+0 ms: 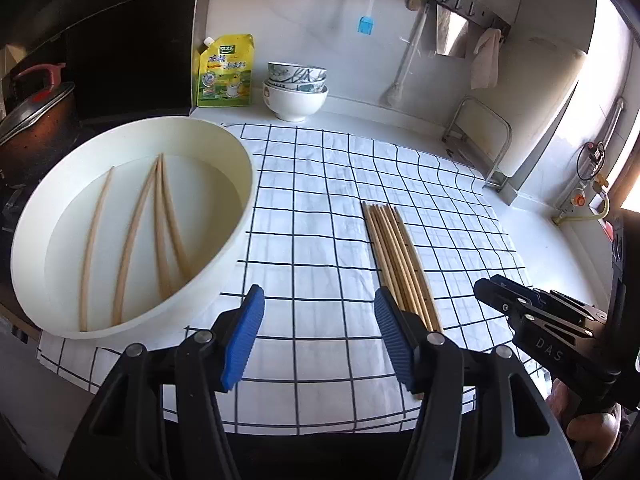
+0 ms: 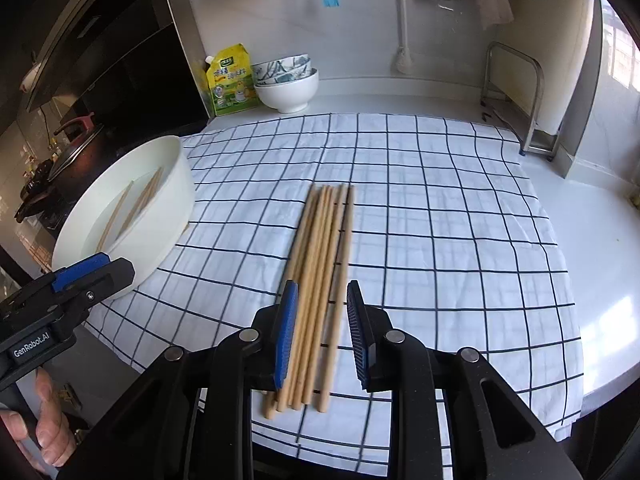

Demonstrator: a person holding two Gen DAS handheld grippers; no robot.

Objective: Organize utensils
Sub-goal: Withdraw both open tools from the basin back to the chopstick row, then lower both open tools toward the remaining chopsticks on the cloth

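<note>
The risk I see is a poor pick from the basin (image 1: 240,216). Four chopsticks (image 1: 132,240) lie loose in what looks like shallow water there, two of them nearly touching at their far ends, so a close aimed at one may catch two, or a wet stick may slide out of the pads. The basin wall is high on the side towards the cloth (image 1: 320,208), and a stick dragged over it could tip out crooked. A second risk is the bundle (image 2: 320,280) on the cloth: the right gripper (image 2: 322,332) hangs right over its near ends, and any nudge would fan out the row already laid.

The left gripper (image 1: 320,340) is released, its jaws spread wide with nothing but cloth showing between them. It sits beside the basin, on the cloth side, and the basin sticks are off to its left, well apart from the pads. The bundle lies further from the basin, with its near ends just behind the right-hand pad (image 1: 394,344).

The right gripper is released too, jaws parted a modest way. The bundle's near ends show between and under its pads (image 2: 288,332), but none looks pinched; the sticks rest flat on the cloth, farther from the basin than the left gripper.
</note>
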